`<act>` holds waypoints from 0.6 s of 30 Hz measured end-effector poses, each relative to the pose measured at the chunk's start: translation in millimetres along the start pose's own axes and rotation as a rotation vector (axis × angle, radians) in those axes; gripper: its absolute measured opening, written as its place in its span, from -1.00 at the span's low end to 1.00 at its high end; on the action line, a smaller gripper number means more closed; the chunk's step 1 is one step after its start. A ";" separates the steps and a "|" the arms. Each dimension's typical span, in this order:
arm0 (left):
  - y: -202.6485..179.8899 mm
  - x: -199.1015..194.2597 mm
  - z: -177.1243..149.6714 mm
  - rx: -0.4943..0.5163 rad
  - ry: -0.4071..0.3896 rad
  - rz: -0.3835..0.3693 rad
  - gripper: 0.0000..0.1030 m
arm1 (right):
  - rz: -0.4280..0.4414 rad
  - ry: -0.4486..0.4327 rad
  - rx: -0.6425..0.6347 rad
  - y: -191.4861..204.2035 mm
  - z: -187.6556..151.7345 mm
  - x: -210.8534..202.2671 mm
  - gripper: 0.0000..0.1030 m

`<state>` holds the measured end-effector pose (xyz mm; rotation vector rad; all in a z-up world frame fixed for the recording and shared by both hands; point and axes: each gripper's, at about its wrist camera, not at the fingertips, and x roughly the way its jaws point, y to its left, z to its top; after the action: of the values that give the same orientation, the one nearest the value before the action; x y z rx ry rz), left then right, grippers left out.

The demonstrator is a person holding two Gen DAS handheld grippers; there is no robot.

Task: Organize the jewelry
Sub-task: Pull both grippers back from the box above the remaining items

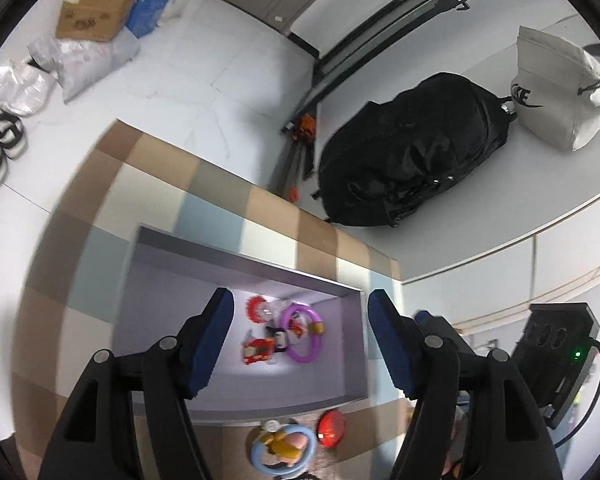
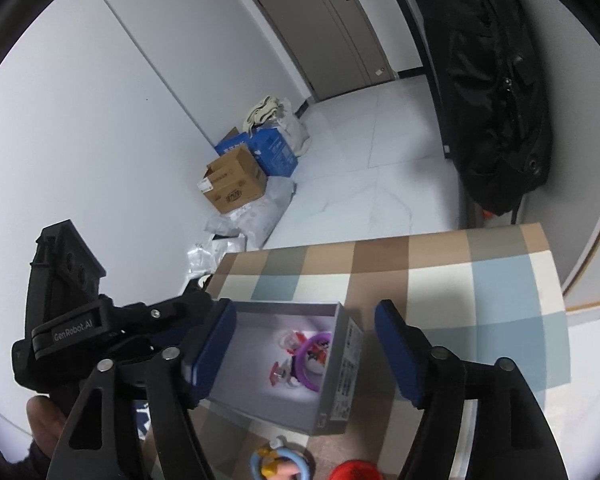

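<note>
right wrist: "genrobot.ai" on left gripper (image 2: pixel 204 308)

Surface (image 1: pixel 260 216): checked in brown, tan, pale blue and cream
Box (image 1: pixel 240 264): grey, pale lilac inside
Ring in box (image 1: pixel 316 344): purple with a gold bead
Ring outside box (image 1: pixel 260 460): light blue
Disc (image 1: pixel 331 429): red
Tool pads (image 1: pixel 216 344): dark blue
Backpack (image 1: pixel 412 152): black

Both your wrist cameras look steeply down from close above the checked tablecloth (image 1: pixel 100 216), sharing the open grey cardboard box (image 1: pixel 240 256) (image 2: pixel 342 364), your right one viewing from its right end.
</note>
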<state>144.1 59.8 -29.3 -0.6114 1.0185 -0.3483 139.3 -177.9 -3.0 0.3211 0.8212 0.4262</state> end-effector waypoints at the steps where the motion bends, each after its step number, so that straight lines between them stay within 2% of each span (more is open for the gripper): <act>1: -1.7 -1.4 -1.3 0.016 -0.007 0.020 0.26 | -0.009 0.002 0.002 -1.4 -1.5 -1.5 0.56; 5: -12.4 -9.0 -9.6 0.091 -0.044 0.095 0.26 | -0.032 0.004 -0.006 -1.9 -6.9 -5.5 0.67; 11: -27.5 -20.0 -21.7 0.182 -0.096 0.126 0.26 | -0.060 -0.018 -0.038 3.1 -14.8 -18.5 0.93; 18: -40.0 -23.8 -39.6 0.267 -0.123 0.184 0.27 | -0.083 -0.058 -0.086 8.0 -25.6 -36.5 1.00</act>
<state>98.3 29.0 -3.1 -0.2919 0.8846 -0.2746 95.9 -185.7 7.2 0.2176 0.7546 0.3714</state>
